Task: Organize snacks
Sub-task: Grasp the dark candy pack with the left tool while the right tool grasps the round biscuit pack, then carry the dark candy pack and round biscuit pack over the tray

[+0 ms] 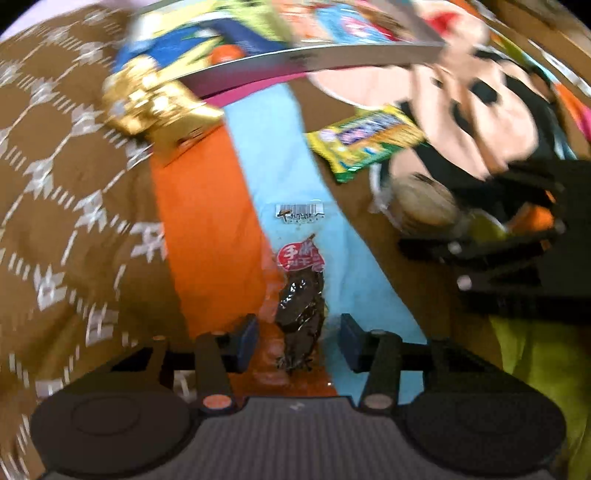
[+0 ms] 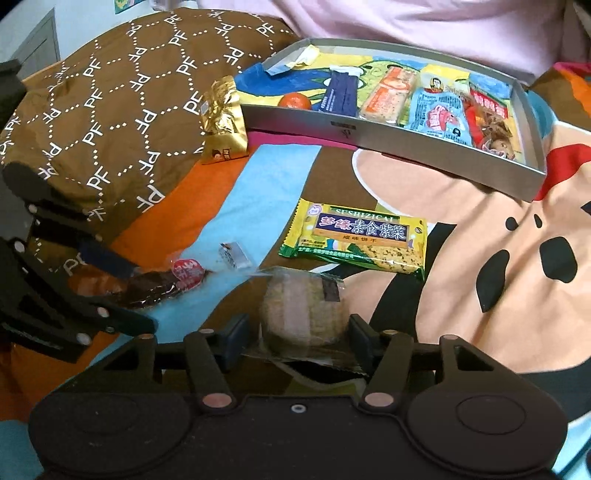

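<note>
My left gripper [image 1: 297, 341] is open, its fingers on either side of a dark snack in a clear wrapper with a red label [image 1: 301, 295], lying on the bedspread; it also shows in the right wrist view [image 2: 155, 282]. My right gripper [image 2: 299, 334] is open around a round wrapped cake [image 2: 304, 314], also seen in the left wrist view [image 1: 424, 205]. A yellow-green cracker pack [image 2: 354, 240] lies ahead of it. A gold pouch [image 2: 223, 122] leans by the grey tray [image 2: 351, 133], which holds several snacks.
A brown patterned pillow [image 2: 110, 110] lies at the left. A small silver wrapper [image 2: 236, 254] lies on the cartoon bedspread [image 2: 480, 229]. Pink bedding [image 2: 406, 22] is behind the tray. The left view is blurred.
</note>
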A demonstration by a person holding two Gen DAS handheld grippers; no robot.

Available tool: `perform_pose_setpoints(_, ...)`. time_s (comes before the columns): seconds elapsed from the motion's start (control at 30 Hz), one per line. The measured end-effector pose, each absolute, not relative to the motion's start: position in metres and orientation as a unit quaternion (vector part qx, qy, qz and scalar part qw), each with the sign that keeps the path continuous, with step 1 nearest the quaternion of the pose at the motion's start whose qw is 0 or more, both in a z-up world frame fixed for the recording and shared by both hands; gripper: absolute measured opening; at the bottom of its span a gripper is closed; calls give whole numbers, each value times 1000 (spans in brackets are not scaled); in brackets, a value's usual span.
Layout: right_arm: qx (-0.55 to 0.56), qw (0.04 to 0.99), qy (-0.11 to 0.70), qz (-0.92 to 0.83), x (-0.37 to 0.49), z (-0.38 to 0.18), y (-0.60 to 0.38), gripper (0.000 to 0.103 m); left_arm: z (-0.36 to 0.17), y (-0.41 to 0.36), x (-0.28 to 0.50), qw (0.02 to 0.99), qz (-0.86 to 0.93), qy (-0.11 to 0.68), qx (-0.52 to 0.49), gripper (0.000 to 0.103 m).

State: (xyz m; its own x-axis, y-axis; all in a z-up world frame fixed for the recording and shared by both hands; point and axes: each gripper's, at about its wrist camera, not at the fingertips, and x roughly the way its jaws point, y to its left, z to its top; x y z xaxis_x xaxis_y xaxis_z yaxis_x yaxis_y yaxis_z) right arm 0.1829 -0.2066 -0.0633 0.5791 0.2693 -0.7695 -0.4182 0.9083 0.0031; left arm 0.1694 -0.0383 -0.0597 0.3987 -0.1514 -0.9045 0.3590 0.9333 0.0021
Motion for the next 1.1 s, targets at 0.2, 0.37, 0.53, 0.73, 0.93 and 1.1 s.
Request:
perform_pose_setpoints(0.2, -104, 890, 403, 188, 163, -62, -202, 58, -58, -27, 139, 859, -88, 504, 28, 50)
perform_pose_setpoints(0.37, -106, 894, 397, 176, 141, -60, -207, 58, -61, -23, 127, 870, -79, 487, 18, 50)
perform_pose_setpoints(0.53, -122, 899, 386, 166, 123, -60, -204, 58, -60, -24, 119, 879, -73, 472, 22, 50)
perform_pose_setpoints(0.73, -203, 903, 347, 152, 111, -69, -184, 58, -60, -20, 115, 887, -64, 458, -5, 51)
perform_pose_setpoints(0.93, -258, 903, 311, 146, 107, -75, -173, 58, -60, -23, 117, 886, -58, 461, -3, 50)
perform_pose_setpoints(1.1, -270, 903, 302, 146, 109, -75, -169, 58, -61, -25, 119, 881, -58, 469, 7, 52)
